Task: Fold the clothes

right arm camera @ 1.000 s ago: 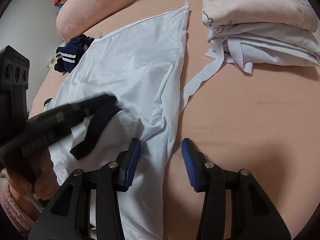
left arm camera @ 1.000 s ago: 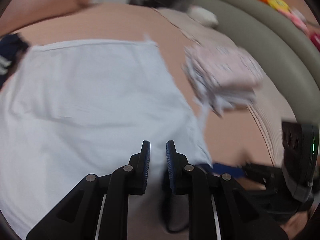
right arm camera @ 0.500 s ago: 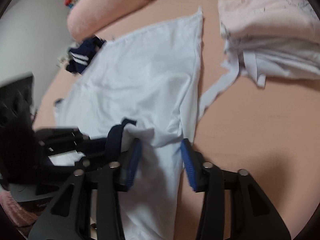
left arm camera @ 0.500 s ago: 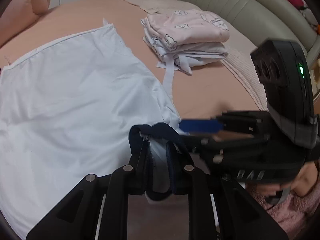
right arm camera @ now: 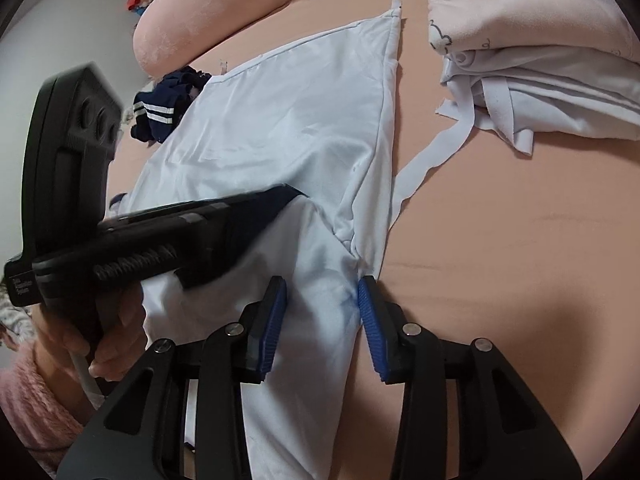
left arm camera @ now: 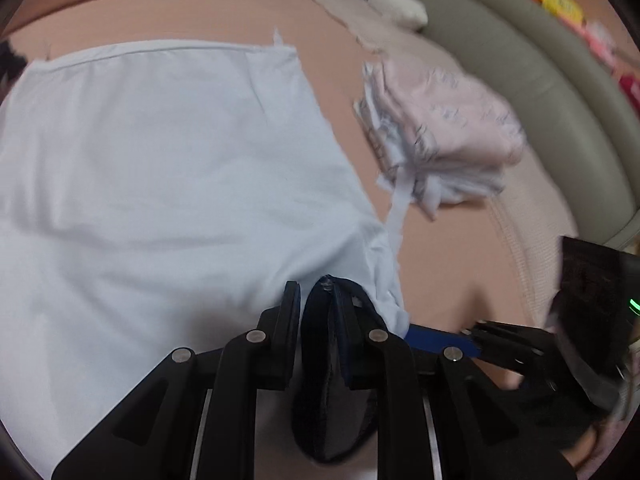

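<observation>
A white garment (left arm camera: pixel 160 180) (right arm camera: pixel 300 120) lies spread on the peach bed (right arm camera: pixel 500 240). My left gripper (left arm camera: pixel 320 300) has the garment's navy collar (left arm camera: pixel 328 360) between its jaws, which are opening slightly while the dark cloth still fills the gap. The right wrist view shows this left gripper (right arm camera: pixel 276 204) reaching in from the left, blurred, in a person's hand (right arm camera: pixel 108 340). My right gripper (right arm camera: pixel 322 312) is closed on a bunch of the white garment's near right edge, with both blue pads (right arm camera: pixel 276 320) against the cloth. Creases run to its right fingertip.
A folded stack of pink and white clothes (left arm camera: pixel 448 136) (right arm camera: pixel 540 40) sits to the right, with a white strap (right arm camera: pixel 440 148) trailing from it. A navy striped garment (right arm camera: pixel 164 108) and a pink pillow (right arm camera: pixel 208 12) lie at the far left. A grey padded rim (left arm camera: pixel 520 80) borders the bed.
A second ago my left jaws held nothing; they have since taken the navy collar. My right gripper has narrowed and come over the garment's edge, so cloth now fills its jaws.
</observation>
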`<state>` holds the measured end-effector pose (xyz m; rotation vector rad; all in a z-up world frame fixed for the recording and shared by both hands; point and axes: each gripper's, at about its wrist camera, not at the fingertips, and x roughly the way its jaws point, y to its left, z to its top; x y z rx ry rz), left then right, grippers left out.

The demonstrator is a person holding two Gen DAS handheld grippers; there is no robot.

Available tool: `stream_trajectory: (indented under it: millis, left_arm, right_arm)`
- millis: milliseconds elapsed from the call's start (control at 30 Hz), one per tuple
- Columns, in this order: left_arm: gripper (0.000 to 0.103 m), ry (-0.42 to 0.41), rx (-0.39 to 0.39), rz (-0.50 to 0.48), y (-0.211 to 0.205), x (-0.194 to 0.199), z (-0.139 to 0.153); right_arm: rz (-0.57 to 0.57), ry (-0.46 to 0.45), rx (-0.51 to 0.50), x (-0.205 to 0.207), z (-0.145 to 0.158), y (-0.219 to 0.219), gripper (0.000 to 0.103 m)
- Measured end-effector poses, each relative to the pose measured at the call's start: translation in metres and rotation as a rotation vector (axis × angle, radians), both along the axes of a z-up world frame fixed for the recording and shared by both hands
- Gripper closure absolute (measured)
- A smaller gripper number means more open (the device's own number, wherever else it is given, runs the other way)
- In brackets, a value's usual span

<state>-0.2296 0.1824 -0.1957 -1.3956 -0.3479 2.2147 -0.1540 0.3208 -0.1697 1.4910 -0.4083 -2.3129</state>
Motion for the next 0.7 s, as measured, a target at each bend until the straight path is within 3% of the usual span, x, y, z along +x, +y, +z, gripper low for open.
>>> stream_trajectory:
  millis: [100, 267, 433, 567, 700]
  left_arm:
    - [0.065, 0.014, 0.033, -0.011, -0.017, 0.019, 0.010]
    - [0.055, 0.033, 0.093, -0.038, -0.037, 0.049, 0.021]
    - [0.054, -0.001, 0.066, -0.074, -0.024, 0.052, 0.007]
    - [0.053, 0.013, 0.153, -0.071, -0.027, 0.054, 0.014]
    - [0.045, 0.039, 0.067, -0.078, -0.027, 0.058, 0.017]
  right_arm:
    - [-0.046, 0.026, -0.065, -0.001, 0.009, 0.012, 0.064]
    - [-0.028, 0.087, -0.064, -0.004, 0.019, 0.010, 0.064]
    - [0.031, 0.082, 0.013, -0.010, 0.005, -0.014, 0.064]
    - [0.008, 0.104, 0.043, -0.013, -0.001, -0.016, 0.064]
    - [-0.057, 0.107, -0.024, -0.016, 0.004, -0.005, 0.064]
